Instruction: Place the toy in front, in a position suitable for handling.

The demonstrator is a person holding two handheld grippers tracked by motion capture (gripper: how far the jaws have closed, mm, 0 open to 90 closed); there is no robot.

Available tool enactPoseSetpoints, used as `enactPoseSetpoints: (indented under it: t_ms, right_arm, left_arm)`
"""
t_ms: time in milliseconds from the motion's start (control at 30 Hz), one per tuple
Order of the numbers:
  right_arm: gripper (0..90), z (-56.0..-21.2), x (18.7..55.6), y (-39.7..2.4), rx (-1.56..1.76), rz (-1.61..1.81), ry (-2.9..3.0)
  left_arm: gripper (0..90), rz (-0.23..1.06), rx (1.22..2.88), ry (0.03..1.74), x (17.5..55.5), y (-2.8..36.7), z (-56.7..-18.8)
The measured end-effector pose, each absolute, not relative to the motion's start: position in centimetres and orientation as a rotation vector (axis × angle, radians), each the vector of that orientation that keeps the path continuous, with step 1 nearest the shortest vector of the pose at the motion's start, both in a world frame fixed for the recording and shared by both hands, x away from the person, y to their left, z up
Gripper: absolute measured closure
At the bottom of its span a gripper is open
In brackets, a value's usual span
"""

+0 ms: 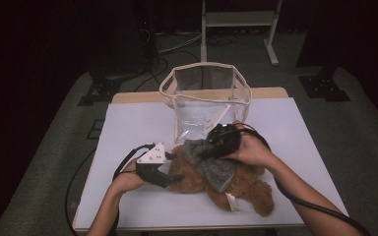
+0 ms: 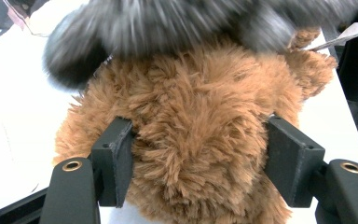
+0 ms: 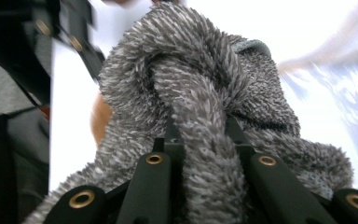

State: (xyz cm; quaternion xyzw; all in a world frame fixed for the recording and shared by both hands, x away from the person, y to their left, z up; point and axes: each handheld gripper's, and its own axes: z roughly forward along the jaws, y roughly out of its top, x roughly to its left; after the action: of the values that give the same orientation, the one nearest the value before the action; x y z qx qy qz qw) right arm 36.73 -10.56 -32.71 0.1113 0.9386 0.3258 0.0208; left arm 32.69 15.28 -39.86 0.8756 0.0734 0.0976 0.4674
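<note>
A brown plush bear (image 1: 248, 189) lies on the white table (image 1: 128, 128) with a grey fuzzy garment (image 1: 212, 166) draped over its upper part. My left gripper (image 1: 174, 177) comes in from the left, and in the left gripper view its pads (image 2: 116, 158) press into both sides of the plush bear (image 2: 196, 116). My right gripper (image 1: 211, 147) sits above the bear. In the right gripper view, the right gripper (image 3: 200, 128) is shut on a bunched fold of the grey garment (image 3: 191, 70). A brown patch of the bear (image 3: 100, 119) peeks out beneath.
A see-through bag with cream trim (image 1: 204, 65) stands open just behind the bear, at the back middle of the table. Black cables trail from both grippers over the table's front edge. A white label (image 1: 232, 201) hangs from the bear's underside.
</note>
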Motion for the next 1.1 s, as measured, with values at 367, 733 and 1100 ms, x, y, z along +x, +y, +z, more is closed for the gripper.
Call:
enactPoseSetpoints:
  t_ms: [367,733,1100]
  right_arm:
    - [75.7,-34.4,36.4,-14.4,0.46,1.059,2.925]
    - [75.6,-33.4,35.2,-17.4,0.486,1.076,2.876]
    - [75.6,-33.0,34.1,-25.3,0.699,1.075,2.789]
  left_arm:
    - [25.3,0.238,2.141,0.122,32.8,14.1,-37.8]
    - [23.8,0.222,2.155,0.125,32.9,13.0,-38.6]
    - [23.7,0.218,2.165,0.126,32.9,13.0,-38.5]
